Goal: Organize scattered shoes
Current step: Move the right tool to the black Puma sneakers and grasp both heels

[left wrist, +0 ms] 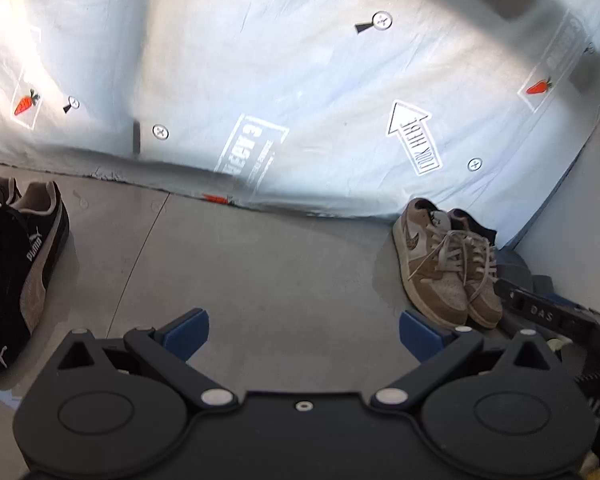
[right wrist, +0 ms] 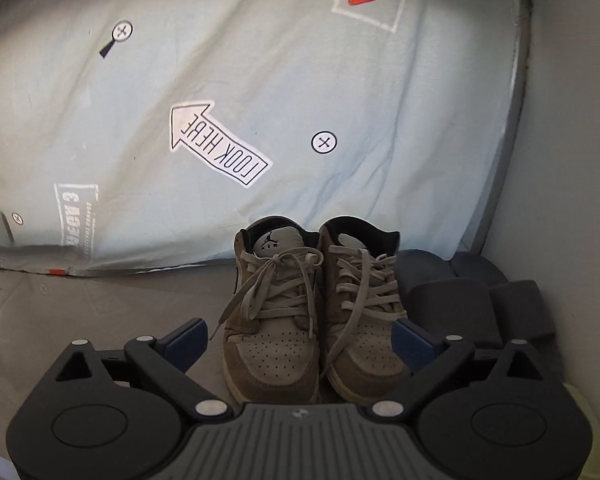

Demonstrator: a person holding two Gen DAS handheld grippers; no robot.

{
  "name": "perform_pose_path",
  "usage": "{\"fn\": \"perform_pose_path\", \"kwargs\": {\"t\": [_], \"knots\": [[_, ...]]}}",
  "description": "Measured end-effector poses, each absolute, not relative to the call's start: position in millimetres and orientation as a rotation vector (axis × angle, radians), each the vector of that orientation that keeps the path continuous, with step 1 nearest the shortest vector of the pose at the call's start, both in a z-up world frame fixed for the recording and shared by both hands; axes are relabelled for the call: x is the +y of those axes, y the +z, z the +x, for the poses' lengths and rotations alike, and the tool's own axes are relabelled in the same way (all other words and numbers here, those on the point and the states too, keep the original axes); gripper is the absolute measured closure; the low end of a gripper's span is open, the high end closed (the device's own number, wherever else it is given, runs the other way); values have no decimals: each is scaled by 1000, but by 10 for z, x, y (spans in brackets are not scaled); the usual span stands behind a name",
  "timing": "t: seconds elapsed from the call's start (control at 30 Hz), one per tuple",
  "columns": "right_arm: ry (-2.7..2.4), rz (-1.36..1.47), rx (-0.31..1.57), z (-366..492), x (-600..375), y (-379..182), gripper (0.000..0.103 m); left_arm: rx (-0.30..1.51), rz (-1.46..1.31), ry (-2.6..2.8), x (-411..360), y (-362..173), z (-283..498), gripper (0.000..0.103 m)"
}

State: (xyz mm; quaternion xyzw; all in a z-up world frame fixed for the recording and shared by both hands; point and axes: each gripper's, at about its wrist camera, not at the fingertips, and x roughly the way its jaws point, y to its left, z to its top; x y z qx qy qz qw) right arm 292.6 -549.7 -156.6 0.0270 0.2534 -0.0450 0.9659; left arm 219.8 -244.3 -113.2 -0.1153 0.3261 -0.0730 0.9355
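A pair of tan and grey laced sneakers stands side by side on the grey floor, toes toward my right gripper. That gripper is open, and the toes sit between its blue pads; the left pad is clear of the shoes, and the right one overlaps the right shoe's side in the picture. In the left wrist view the same sneakers stand at the right. A pair of black and grey Puma shoes lies at the far left. My left gripper is open over bare floor, nothing between its fingers.
A pale blue printed sheet hangs behind the shoes down to the floor. Dark grey slippers lie right of the sneakers, against a white wall. The black bar at the right of the left wrist view, marked DAS, is part of a device.
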Motion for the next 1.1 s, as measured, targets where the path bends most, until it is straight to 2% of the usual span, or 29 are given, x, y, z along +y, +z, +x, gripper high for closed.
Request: {"fn": "perform_pose_path", "kwargs": {"t": [0.17, 0.37, 0.73, 1.1], "knots": [[-112, 251, 449, 2177, -5480, -1295, 0, 554, -247, -169, -2264, -866, 1773, 0], [-52, 161, 382, 1644, -5009, -1094, 0, 401, -225, -132, -1889, -584, 1153, 0], [152, 120, 404, 1275, -3790, -1114, 0, 368, -232, 56, -760, -434, 523, 0], [212, 49, 451, 1184, -2133, -1018, 0, 411, -330, 59, 734, -555, 437, 0]]}}
